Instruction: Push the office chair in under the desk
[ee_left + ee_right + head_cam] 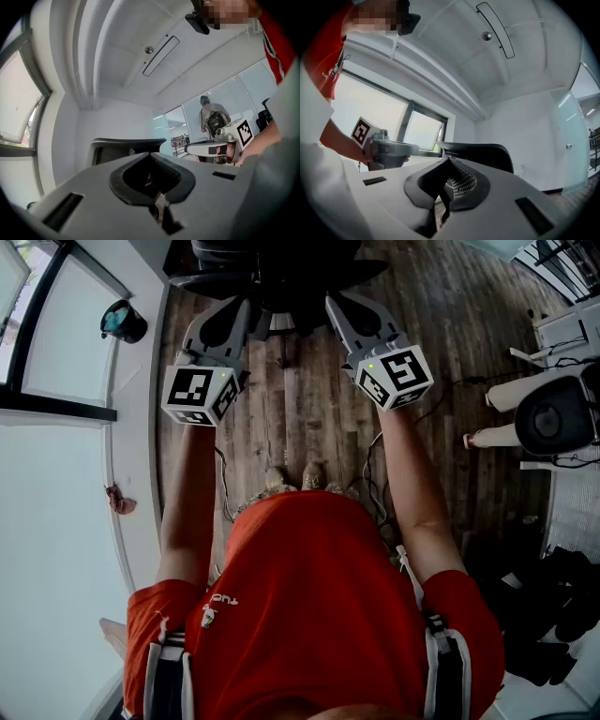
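Observation:
The black office chair (272,268) stands at the top edge of the head view, on the wooden floor. Both arms reach forward toward it. My left gripper (246,307) and my right gripper (330,302) point at its back, tips close to it; whether they touch it I cannot tell. Both are shut with nothing between the jaws. In the left gripper view the shut left gripper (150,155) faces the chair's backrest (126,143), which rises just beyond it. In the right gripper view the right gripper (449,160) faces the same backrest (485,152). No desk is in sight.
A white window ledge (131,427) runs along the left, with a dark pot (123,321) on it. Cables (373,474) lie on the floor by the person's feet. White equipment (553,409) and dark things (553,615) crowd the right side. Another person (213,119) stands behind glass.

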A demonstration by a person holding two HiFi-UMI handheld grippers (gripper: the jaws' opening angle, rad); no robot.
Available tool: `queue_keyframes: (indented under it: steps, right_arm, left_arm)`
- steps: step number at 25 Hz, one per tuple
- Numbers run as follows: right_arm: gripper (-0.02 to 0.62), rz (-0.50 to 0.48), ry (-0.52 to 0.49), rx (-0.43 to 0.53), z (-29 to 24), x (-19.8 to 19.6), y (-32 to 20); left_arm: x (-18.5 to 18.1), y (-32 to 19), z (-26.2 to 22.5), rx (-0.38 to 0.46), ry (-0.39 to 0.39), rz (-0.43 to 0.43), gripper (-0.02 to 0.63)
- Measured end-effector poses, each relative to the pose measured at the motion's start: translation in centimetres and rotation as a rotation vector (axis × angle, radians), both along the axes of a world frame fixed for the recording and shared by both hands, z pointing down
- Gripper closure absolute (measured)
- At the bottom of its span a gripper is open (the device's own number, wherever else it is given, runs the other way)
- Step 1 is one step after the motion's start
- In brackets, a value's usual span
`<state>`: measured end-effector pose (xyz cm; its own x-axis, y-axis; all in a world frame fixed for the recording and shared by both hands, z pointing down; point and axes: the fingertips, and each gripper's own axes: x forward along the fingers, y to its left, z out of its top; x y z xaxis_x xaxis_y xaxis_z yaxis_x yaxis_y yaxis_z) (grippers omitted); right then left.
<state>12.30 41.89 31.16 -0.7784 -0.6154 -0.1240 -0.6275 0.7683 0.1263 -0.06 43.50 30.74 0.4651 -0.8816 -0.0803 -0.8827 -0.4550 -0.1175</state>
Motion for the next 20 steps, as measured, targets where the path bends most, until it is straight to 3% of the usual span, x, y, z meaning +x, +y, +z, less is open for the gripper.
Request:
queue_keyframes:
  steps: [11,16,20]
  right_arm:
    - [0.569,-0.031,0.07,0.052,-0.1,1.1,-0.9]
    - [0.568,-0.043,0.147,0.068,0.8,2.3,-2.4]
    - [0.566,-0.053,0.248,0.091,1.8,2.8,-3.6]
  left_arm:
    - [0.7,-0.9,0.3,0.0,-0.02,-0.028,0.597]
    - [0.4,-1.9,1.3,-0.014,-0.092,-0.058,0.597]
    - [-0.4,-2.8,1.9,-0.016,-0.193,-0.102,0.595]
